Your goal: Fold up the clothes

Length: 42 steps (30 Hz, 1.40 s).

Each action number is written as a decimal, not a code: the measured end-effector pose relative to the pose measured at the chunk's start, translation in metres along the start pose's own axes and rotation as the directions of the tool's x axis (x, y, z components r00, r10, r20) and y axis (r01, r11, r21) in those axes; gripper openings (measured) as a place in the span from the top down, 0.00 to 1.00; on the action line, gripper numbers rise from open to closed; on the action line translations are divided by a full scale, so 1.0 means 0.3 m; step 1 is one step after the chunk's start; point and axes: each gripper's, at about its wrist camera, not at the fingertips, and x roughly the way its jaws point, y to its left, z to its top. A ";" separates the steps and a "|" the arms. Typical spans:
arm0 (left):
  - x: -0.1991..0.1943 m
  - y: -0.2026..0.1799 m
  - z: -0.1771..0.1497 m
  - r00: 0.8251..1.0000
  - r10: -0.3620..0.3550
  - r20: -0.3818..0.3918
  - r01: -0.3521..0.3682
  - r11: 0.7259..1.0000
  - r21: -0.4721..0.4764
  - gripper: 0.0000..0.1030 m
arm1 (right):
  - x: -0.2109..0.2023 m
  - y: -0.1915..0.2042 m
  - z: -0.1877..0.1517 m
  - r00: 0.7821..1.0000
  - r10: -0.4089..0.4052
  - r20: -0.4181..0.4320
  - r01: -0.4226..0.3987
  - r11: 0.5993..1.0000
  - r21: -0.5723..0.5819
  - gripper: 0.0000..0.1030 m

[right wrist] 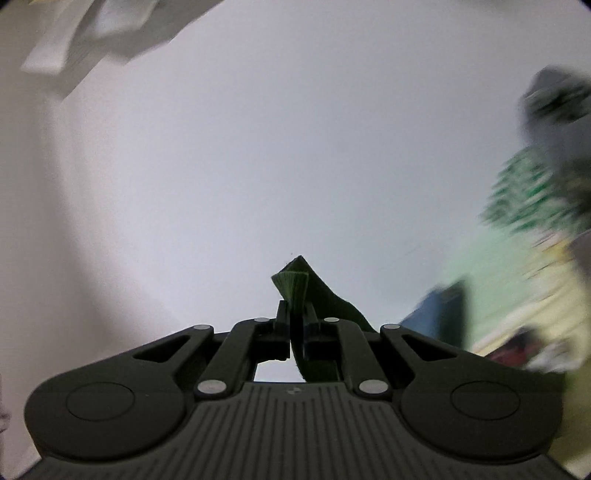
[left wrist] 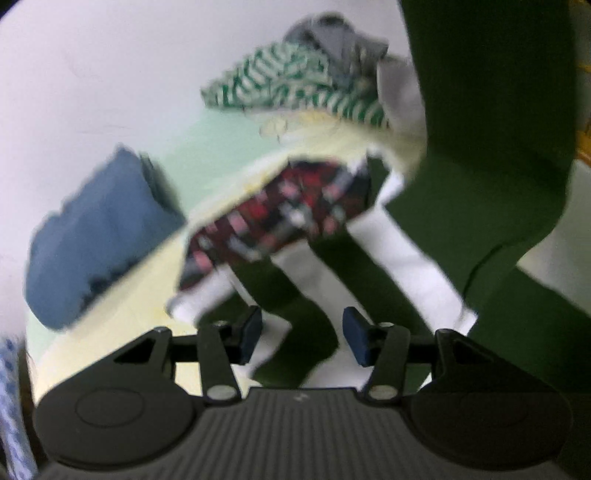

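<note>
Right gripper (right wrist: 295, 314): jaws pressed together, pinching a corner of the dark green garment (right wrist: 295, 286). A little tuft of the fabric pokes up past the fingertips and a strip of it trails off to the right behind the gripper body.

Left gripper (left wrist: 302, 336): jaws spread, blue pads (left wrist: 355, 334) well apart. Green cloth lies in the gap below them, but the pads aren't pressing on it.

Dark green garment, left wrist view (left wrist: 491, 147): a big sweep of it hangs down the right side of the frame, with narrower strips running across a white surface (left wrist: 417, 266) just ahead of the open jaws.

Only the left view shows: a red and black patterned piece (left wrist: 280, 210) lying on a pale yellow sheet (left wrist: 229, 192), pretty much the middle of the picture (blurry, so no details).

Both views show: a folded blue garment (left wrist: 99, 236) to the left of the patterned piece, a green and white striped garment (left wrist: 291, 81) further back, and a grey one (left wrist: 332, 37) on top of it. In the right view these are squeezed into the right edge and smeared.

Only the right view shows: mostly bare white wall (right wrist: 258, 147), plus something white and folded-looking at the top left (right wrist: 92, 33); can't tell what it is.
</note>
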 end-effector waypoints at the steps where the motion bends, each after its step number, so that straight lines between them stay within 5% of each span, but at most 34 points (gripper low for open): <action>1: 0.006 0.000 -0.007 1.000 -0.003 0.003 0.003 1.000 -0.015 0.49 | 0.018 0.024 -0.019 0.999 0.040 -0.036 -0.040 0.999 0.002 0.93; 5: 0.008 0.013 -0.017 1.000 -0.015 0.012 0.015 0.997 -0.072 0.50 | 0.066 0.079 -0.098 0.969 0.176 -0.174 -0.169 0.984 0.053 0.93; 10: -0.053 0.061 -0.040 0.999 0.033 0.039 -0.029 0.994 -0.103 0.50 | 0.092 0.107 -0.265 0.898 0.243 -0.367 -0.209 0.969 0.129 0.92; 20: -0.195 0.165 -0.182 0.999 0.044 0.031 -0.036 0.974 -0.225 0.46 | -0.015 0.098 -0.509 0.739 0.096 -0.667 -0.066 0.995 0.070 0.90; 29: -0.281 0.024 -0.280 0.999 0.021 0.046 -0.012 0.981 -0.193 0.39 | -0.127 0.084 -0.603 0.655 0.039 -0.755 -0.034 0.999 0.022 0.89; 35: -0.299 -0.031 -0.317 0.998 0.044 0.035 -0.036 0.979 -0.200 0.39 | -0.116 0.015 -0.731 0.551 -0.035 -0.833 -0.001 0.999 -0.042 0.88; 39: -0.281 -0.043 -0.319 0.998 0.060 0.021 -0.054 0.976 -0.209 0.39 | -0.124 -0.037 -0.844 0.449 -0.154 -0.880 0.039 0.987 -0.153 0.88; 42: -0.258 -0.041 -0.296 0.997 0.071 0.025 -0.064 0.974 -0.219 0.39 | -0.135 -0.074 -0.885 0.425 -0.200 -0.883 0.064 0.979 -0.191 0.88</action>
